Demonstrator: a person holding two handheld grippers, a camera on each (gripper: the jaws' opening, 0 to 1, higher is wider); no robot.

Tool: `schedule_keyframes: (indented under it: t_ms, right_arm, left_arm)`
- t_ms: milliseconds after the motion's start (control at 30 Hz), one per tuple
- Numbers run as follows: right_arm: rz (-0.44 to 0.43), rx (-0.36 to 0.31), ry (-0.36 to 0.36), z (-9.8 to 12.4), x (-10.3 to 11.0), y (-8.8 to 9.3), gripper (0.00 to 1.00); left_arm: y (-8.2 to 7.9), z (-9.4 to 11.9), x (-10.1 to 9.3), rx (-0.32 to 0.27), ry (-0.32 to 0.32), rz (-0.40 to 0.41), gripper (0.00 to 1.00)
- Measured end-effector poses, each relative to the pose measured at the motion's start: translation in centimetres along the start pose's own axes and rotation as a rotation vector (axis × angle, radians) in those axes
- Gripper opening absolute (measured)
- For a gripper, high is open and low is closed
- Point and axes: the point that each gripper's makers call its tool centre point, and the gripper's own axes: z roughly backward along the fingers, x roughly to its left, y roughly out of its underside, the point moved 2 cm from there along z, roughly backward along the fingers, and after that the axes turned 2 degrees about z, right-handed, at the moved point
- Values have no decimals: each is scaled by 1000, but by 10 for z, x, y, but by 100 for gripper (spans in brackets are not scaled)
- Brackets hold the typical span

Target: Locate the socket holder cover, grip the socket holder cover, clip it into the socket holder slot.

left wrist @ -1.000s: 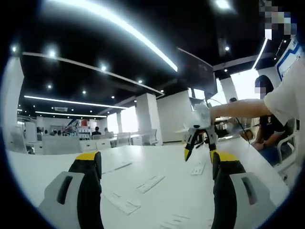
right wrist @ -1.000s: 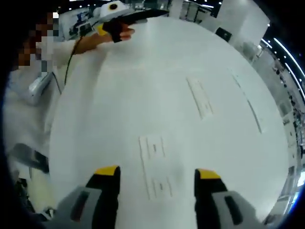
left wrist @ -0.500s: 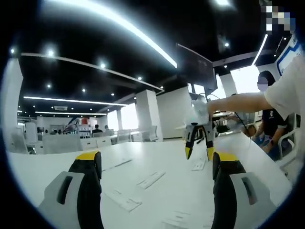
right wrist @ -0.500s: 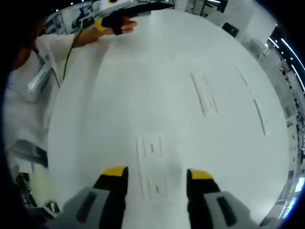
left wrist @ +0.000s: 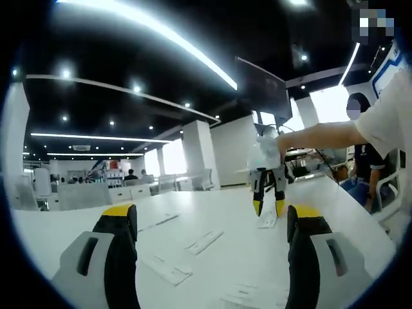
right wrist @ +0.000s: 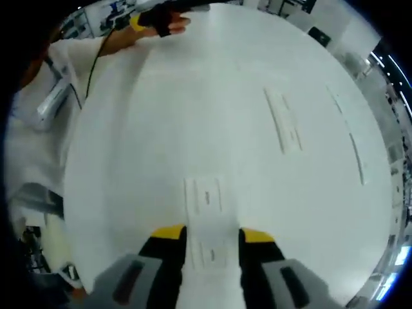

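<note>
White socket holder cover [right wrist: 207,219] lies flat on the worktop [right wrist: 193,116]; my right tool [right wrist: 210,235] brackets its near end, jaws narrowed but seemingly not yet clamped, aligned lengthwise for gripping. My left tool [left wrist: 209,222] waits spread, holding nothing.

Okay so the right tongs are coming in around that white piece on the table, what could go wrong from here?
The right tongs straddle only the near end of the long white cover, so it may pivot or slip when lifted. White on a white table, its edges are hard to judge, so the tongs may close off-centre. The left tongs point away, open, giving no support.
</note>
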Motion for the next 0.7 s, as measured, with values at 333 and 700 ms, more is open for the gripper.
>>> schedule_keyframes:
  t_ms: [333, 700]
  right_arm:
    - [13, 28, -14, -1, -1, -2, 28]
    - [19, 59, -26, -2, 2, -4, 27]
  left_arm:
    - [3, -1, -3, 19, 11, -19, 95]
    - [4, -1, -5, 21, 18, -26, 95]
